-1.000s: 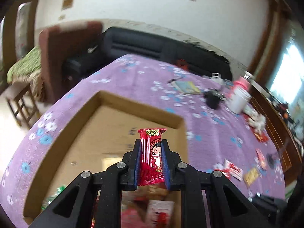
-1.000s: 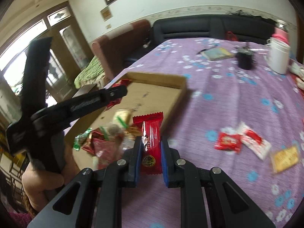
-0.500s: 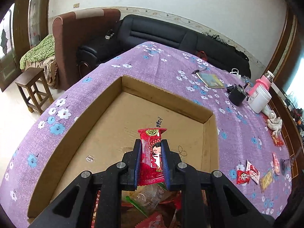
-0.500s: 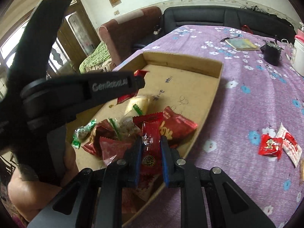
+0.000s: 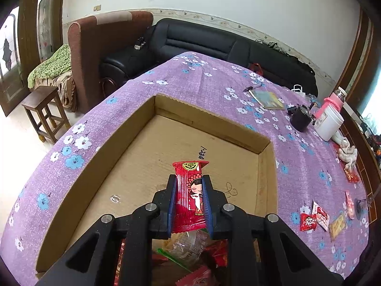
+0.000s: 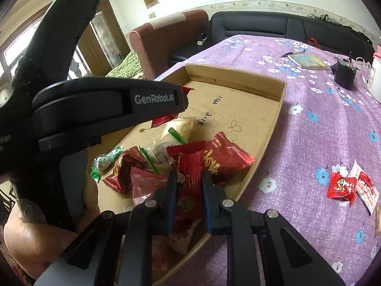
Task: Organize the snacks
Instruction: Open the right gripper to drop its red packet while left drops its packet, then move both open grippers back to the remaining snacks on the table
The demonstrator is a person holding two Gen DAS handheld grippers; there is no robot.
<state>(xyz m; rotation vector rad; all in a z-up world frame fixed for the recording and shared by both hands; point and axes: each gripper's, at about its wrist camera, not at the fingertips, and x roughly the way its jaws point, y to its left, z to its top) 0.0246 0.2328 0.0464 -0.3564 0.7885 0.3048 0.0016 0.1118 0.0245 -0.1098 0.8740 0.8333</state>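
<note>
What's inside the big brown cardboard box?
The brown cardboard box holds a pile of wrapped snacks at its near end: red packets, a pale one, a green-and-silver sweet. Scribbled writing marks its bare floor. Snacks under the pile are covered.

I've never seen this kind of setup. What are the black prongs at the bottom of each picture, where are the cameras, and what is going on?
No robot here: a person holds a two-fingered gripper in each hand, with a camera on each looking along its fingers. The left gripper is shut on a red snack packet over a cardboard box on a purple flowered tablecloth. The right gripper is shut on another red packet above the snack pile in the same box. Loose snacks lie on the cloth beside it.
</note>
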